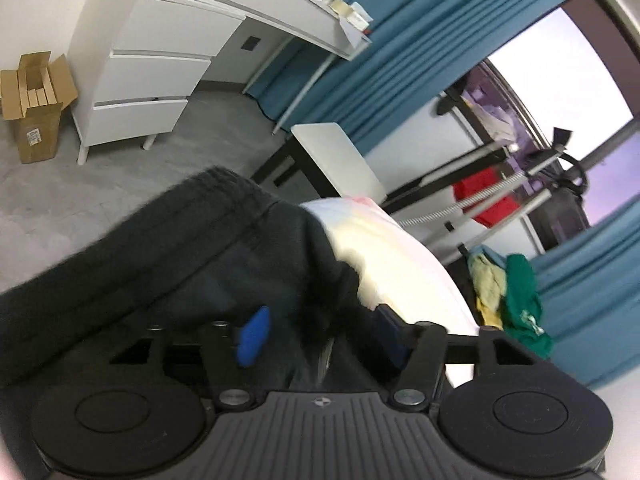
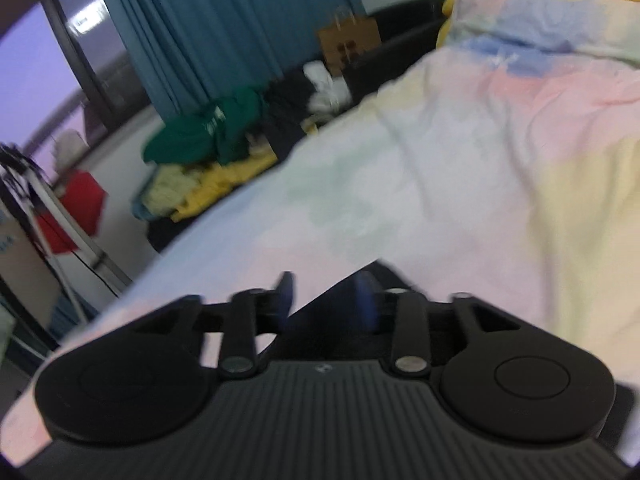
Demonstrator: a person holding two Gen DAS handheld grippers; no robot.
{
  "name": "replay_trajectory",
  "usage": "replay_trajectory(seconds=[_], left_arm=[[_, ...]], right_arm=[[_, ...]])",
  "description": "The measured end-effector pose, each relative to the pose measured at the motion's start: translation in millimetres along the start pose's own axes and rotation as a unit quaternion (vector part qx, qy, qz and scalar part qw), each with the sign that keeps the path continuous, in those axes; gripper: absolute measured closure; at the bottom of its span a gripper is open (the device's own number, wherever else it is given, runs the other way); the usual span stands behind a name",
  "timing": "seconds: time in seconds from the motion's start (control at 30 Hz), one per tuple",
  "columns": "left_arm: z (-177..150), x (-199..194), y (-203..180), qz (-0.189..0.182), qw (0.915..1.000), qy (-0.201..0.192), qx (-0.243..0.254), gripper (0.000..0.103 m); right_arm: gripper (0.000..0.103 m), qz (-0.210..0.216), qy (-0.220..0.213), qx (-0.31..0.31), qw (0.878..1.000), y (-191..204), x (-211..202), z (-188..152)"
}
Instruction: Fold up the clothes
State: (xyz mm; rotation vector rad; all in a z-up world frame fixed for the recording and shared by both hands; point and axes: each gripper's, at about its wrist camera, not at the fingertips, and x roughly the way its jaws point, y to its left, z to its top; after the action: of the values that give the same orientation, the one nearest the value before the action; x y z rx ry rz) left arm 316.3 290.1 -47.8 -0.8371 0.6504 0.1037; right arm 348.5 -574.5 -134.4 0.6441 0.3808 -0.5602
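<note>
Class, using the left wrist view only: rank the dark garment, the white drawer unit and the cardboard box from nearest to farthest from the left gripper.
1. Dark garment: draped right at the left gripper, covering its fingers.
2. White drawer unit: across the floor, upper left.
3. Cardboard box: far left beside the drawers, seemingly slightly farther; close call.

White drawer unit (image 1: 140, 76) standing on grey floor (image 1: 80, 196), open cardboard box (image 1: 34, 100) just beside it. White desk (image 1: 280, 12) adjoining, cluttered with small bottles. Teal curtains (image 1: 400, 52) framing a bright window (image 1: 560, 80). Small white side table (image 1: 340, 164) near the bed. Pastel bedspread (image 2: 460, 168) across the bed. Brown paper bag (image 2: 349, 42) against a dark sofa.
</note>
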Motion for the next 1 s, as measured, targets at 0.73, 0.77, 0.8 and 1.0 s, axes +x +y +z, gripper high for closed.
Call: replay_trajectory(seconds=[0.73,0.77,0.8,1.0], left_arm=[[-80.0,-38.7,83.0,0.016,0.9903,-0.019,-0.137,0.049],[-76.6,-31.1,80.8,0.032,0.9895,-0.018,-0.140,0.057],[-72.0,-30.1,79.2,0.036,0.9880,-0.024,-0.148,0.062],[-46.5,-50.7,53.4,0.047,0.9911,-0.045,-0.116,0.094]], right_arm=[[0.056,0.092,0.084,0.199,0.972,-118.0,-34.3,-68.9],[0.063,0.090,0.082,0.195,0.973,-113.7,-27.5,-68.8],[0.072,0.089,0.079,0.191,0.974,-109.4,-20.7,-68.8],[0.086,0.058,0.052,0.164,0.983,-80.0,-36.8,-54.7]])
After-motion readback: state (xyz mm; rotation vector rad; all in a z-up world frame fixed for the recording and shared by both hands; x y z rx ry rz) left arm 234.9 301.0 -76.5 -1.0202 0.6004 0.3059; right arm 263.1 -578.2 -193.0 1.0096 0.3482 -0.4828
